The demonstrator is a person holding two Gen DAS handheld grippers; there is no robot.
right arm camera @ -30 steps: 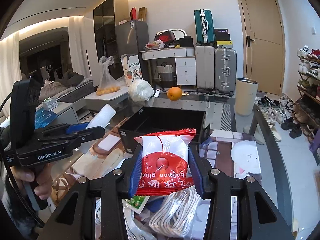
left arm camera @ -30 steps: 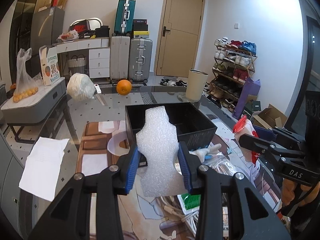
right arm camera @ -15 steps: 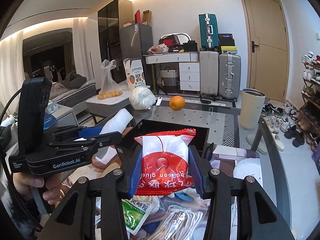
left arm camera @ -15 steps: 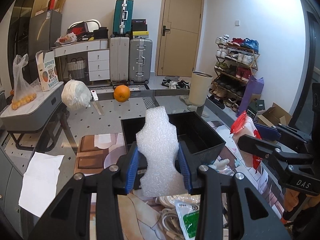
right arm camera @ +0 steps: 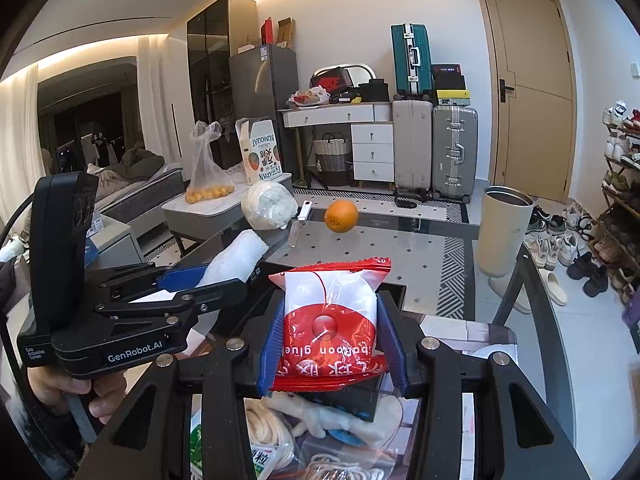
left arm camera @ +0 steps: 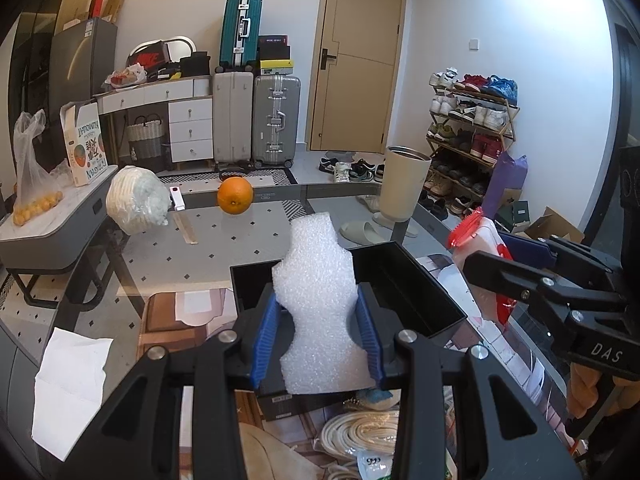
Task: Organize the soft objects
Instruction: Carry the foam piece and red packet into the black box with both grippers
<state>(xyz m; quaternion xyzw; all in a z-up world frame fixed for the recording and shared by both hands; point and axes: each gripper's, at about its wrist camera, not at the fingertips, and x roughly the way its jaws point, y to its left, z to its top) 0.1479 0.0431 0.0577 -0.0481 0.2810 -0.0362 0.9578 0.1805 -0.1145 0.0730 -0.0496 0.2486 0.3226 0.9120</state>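
white foam piece (left arm camera: 318, 304) clamped, black box (left arm camera: 404, 284) behind

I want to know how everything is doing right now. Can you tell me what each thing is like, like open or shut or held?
left gripper: shut on the white foam piece, held upright.
right gripper: shut on the red and white packet, sealed.
black box: open on top; no contents visible.
orange: whole, resting on the glass table.
door: shut.
teal suitcase: upright, closed.
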